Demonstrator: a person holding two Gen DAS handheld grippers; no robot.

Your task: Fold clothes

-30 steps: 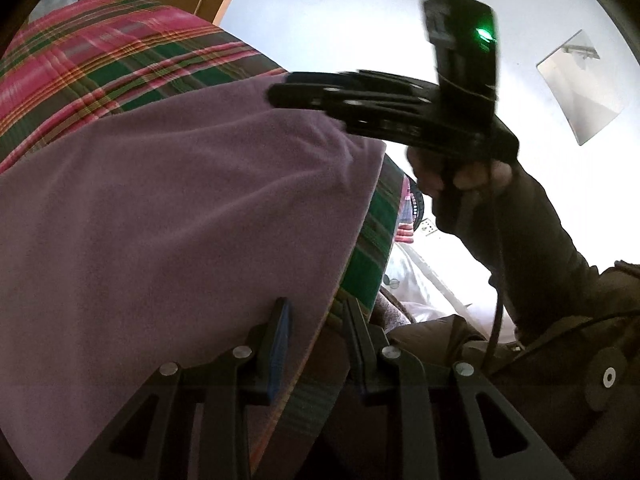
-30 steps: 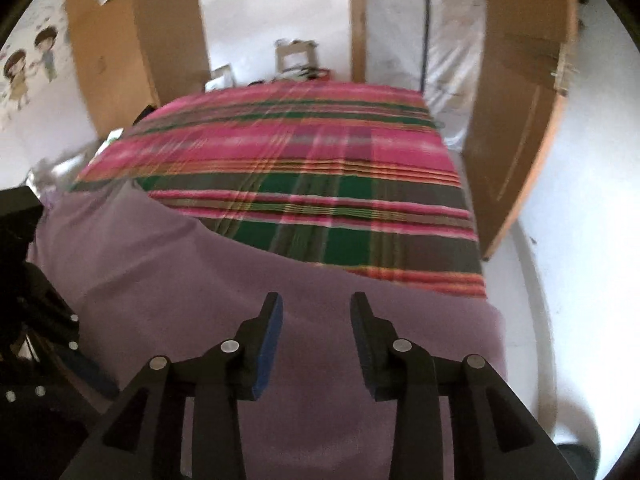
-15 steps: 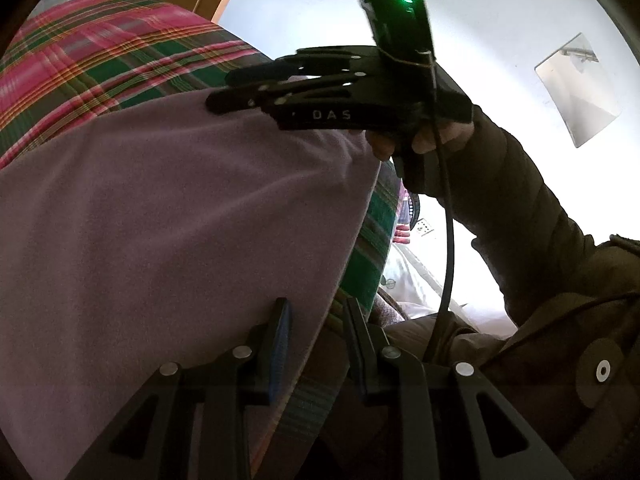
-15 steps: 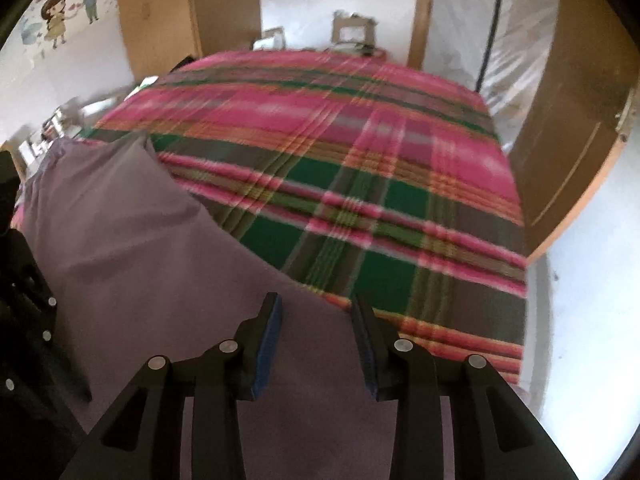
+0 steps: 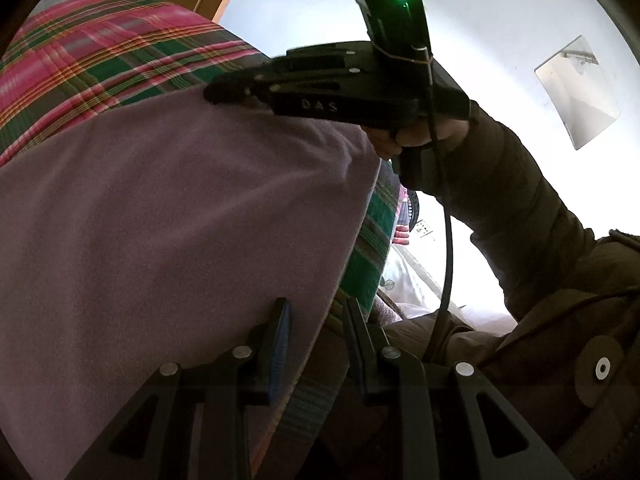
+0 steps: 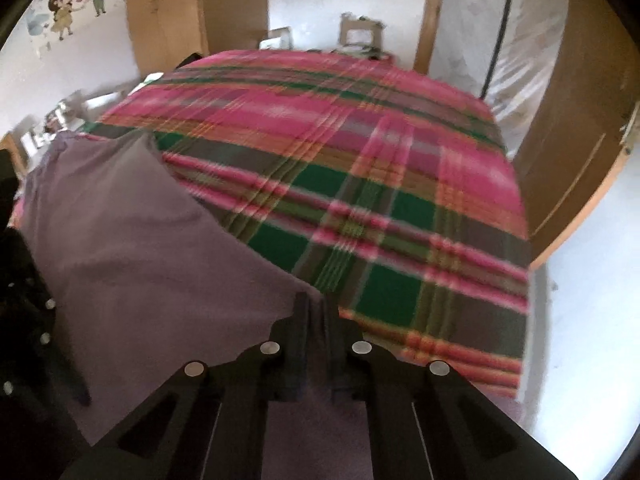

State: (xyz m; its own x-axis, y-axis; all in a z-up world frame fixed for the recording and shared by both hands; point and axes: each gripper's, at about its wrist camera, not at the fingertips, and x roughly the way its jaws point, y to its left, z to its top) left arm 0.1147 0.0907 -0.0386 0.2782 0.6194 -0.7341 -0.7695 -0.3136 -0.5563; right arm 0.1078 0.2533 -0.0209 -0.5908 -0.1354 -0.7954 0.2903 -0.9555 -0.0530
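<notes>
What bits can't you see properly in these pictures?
- What kind of garment the purple cloth is: both views crop it, and the grippers cover its near edge.
- How much cloth the right gripper pinches: right wrist view, blurred, fingers hide the fold.
- Whether the left gripper touches the cloth edge: left wrist view, too close to tell.
- The plaid blanket pattern: smeared by motion.
- Small items behind the bed: too small.

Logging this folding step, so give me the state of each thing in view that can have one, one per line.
Right gripper: shut on the purple garment's edge.
Left gripper: open, holding nothing, at the garment's edge.
Purple garment: spread over the near corner of the bed.
Plaid blanket: spread flat over the bed.
</notes>
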